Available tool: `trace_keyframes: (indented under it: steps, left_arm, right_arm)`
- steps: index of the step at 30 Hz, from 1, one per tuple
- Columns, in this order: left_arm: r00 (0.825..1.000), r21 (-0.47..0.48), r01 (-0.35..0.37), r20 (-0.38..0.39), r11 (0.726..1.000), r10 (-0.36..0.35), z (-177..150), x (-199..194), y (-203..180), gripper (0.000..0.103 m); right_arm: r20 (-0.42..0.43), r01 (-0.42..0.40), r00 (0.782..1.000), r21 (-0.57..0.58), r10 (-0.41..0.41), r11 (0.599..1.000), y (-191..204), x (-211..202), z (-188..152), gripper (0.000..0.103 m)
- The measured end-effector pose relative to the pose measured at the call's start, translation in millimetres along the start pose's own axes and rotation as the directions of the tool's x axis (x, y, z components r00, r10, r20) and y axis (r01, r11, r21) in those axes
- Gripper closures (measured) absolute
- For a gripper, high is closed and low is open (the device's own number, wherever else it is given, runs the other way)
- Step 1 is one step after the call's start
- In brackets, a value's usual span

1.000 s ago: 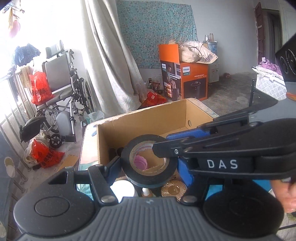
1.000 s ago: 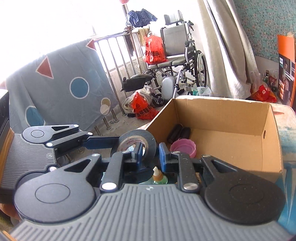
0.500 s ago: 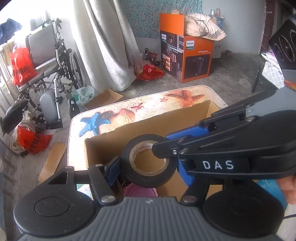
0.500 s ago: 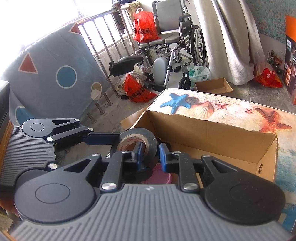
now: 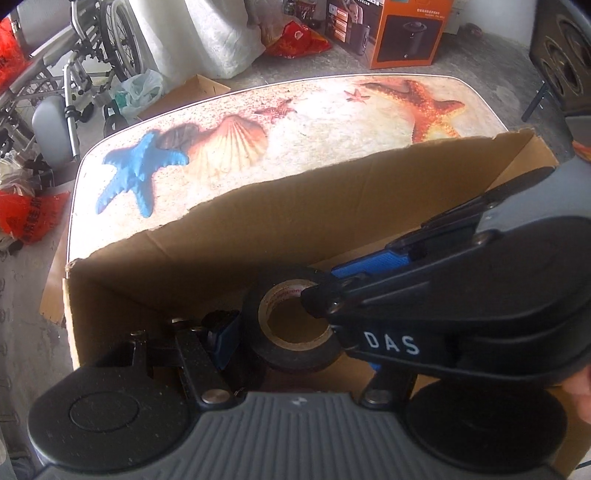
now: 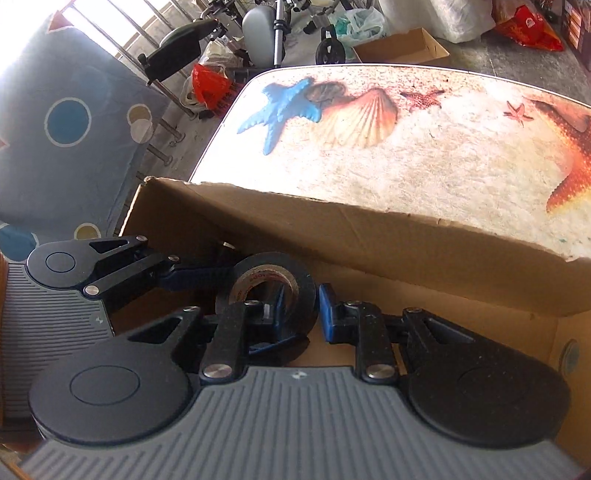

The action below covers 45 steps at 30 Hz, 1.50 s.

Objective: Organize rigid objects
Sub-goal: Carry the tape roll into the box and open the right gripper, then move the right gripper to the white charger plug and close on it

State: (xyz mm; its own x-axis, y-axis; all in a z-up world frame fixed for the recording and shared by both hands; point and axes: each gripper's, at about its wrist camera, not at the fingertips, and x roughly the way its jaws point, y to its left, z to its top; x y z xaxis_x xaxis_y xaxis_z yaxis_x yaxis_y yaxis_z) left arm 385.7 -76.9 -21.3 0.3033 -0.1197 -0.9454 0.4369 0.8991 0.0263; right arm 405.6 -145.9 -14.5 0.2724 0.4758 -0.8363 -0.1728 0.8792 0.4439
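Note:
A black tape roll [image 5: 295,350] hangs inside an open cardboard box [image 5: 295,229], low between its walls. My left gripper [image 5: 295,343] spans the roll's outer width, its blue left pad [image 5: 225,339] against the roll's side; the right pad is hidden behind the other gripper. My right gripper [image 6: 301,314] pinches the ring's wall, one blue pad in the hole and one outside. In the right wrist view the roll [image 6: 295,280] stands on edge just beyond my fingers, and the left gripper [image 6: 195,275] comes in from the left.
The box [image 6: 369,236] stands on a table printed with shells and starfish [image 6: 443,155]. Dark items [image 6: 227,251] lie in its far left corner. On the floor beyond are a wheelchair [image 5: 74,55], red bags [image 5: 26,218], a small carton [image 6: 402,48] and an orange box [image 5: 406,33].
Both grippers, still on the tape roll, have tipped downward and sunk into the box. The room's walls have left the views and the printed table top now shows beyond the box.

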Motion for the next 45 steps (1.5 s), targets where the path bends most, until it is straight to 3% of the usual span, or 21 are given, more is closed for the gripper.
trace_keyframes:
  steps: [7, 14, 18, 22, 27, 31, 36, 40, 45]
  left_arm:
    - [1.000, 0.012, -0.014, -0.027, 1.000, 0.015, 0, 18, 1, 0.035]
    - [0.999, 0.012, -0.001, -0.038, 1.000, 0.001, -2, 12, 1, 0.033]
    - [0.998, 0.019, -0.035, -0.052, 0.999, 0.035, -7, 9, -1, 0.028]
    - [0.998, 0.019, -0.034, -0.060, 0.999, 0.035, -12, 4, -2, 0.029]
    - [1.000, -0.001, -0.023, -0.004, 1.000, 0.023, -15, -26, -7, 0.029]
    - [0.997, 0.005, -0.020, 0.081, 1.000, 0.019, -25, -71, -14, 0.029]
    - [0.979, 0.015, 0.022, 0.203, 1.000, -0.024, -58, -132, -25, 0.025]
    - [0.950, 0.039, 0.071, 0.301, 0.997, -0.079, -107, -169, -42, 0.021]
    - [0.915, 0.037, 0.119, 0.383, 0.992, -0.124, -178, -173, -73, 0.018]
  right_arm:
    - [-0.034, 0.004, 0.999, 0.026, -0.003, 1.000, -9, 32, 5, 0.082]
    - [-0.042, -0.009, 0.999, 0.035, 0.010, 0.999, -7, 32, 6, 0.073]
    - [-0.045, -0.020, 0.999, 0.058, 0.023, 0.998, -8, 28, 2, 0.065]
    - [-0.056, -0.004, 0.998, 0.054, 0.007, 0.999, -4, 24, -7, 0.063]
    - [-0.013, -0.007, 1.000, 0.061, 0.008, 0.998, 4, -1, -12, 0.063]
    - [0.075, -0.043, 0.996, 0.041, 0.039, 0.998, 15, -48, -24, 0.061]
    - [0.218, -0.111, 0.970, -0.007, 0.110, 0.994, 27, -125, -68, 0.058]
    - [0.324, -0.126, 0.936, -0.057, 0.138, 0.990, 31, -174, -124, 0.054]
    - [0.440, -0.244, 0.871, 0.004, 0.217, 0.970, 12, -198, -211, 0.050]
